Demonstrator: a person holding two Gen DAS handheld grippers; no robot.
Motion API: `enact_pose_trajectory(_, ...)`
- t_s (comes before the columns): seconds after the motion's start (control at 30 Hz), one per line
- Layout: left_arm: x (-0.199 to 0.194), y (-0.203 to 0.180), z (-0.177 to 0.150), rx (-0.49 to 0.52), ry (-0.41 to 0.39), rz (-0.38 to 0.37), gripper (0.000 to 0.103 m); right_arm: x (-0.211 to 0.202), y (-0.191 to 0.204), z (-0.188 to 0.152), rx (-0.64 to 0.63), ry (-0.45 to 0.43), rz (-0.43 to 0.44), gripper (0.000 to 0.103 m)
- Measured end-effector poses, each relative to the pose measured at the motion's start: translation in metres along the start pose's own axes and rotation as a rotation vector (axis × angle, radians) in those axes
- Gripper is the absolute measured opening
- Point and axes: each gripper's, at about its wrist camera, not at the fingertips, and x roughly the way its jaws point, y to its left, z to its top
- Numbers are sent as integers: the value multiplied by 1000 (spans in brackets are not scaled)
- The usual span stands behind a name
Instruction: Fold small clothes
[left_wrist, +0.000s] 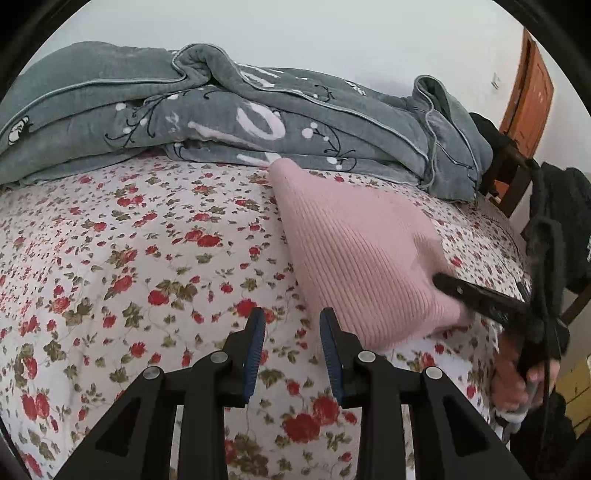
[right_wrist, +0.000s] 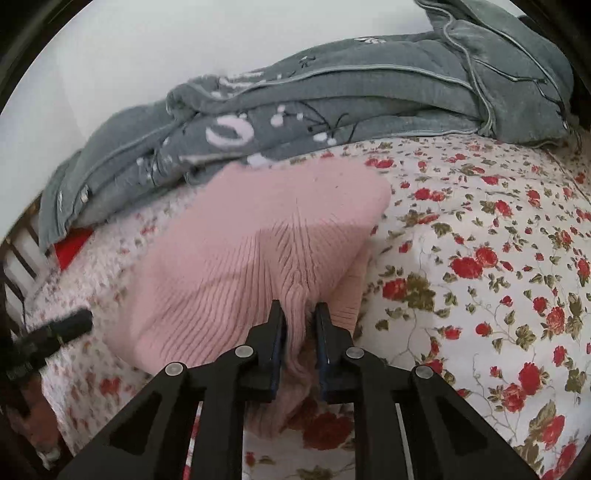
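The pink ribbed knit garment (right_wrist: 236, 258) lies on the white bedsheet printed with red flowers (right_wrist: 480, 236), its far edge close to the rumpled grey quilt (right_wrist: 332, 99) heaped along the far side of the bed. The right gripper (right_wrist: 299, 314) has its jaws drawn narrow on a bunched near edge of the knit, pinching it; ribs fan out from the grip, which suggests the cloth is under tension for a fold. The left gripper (left_wrist: 291, 321) hovers over bare sheet just left of the garment (left_wrist: 354, 251), jaws apart and holding nothing, probably free to take another edge.
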Motion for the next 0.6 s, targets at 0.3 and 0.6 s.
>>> enact_pose_trajectory(0.3,14,-4,20,-53,-11,-25,31,-29,-5,-1,69,-123,113,7)
enact_pose_trajectory(0.6,35,-7,42,-40,10,-47,38,-19,-18,6,97,-34,75,28)
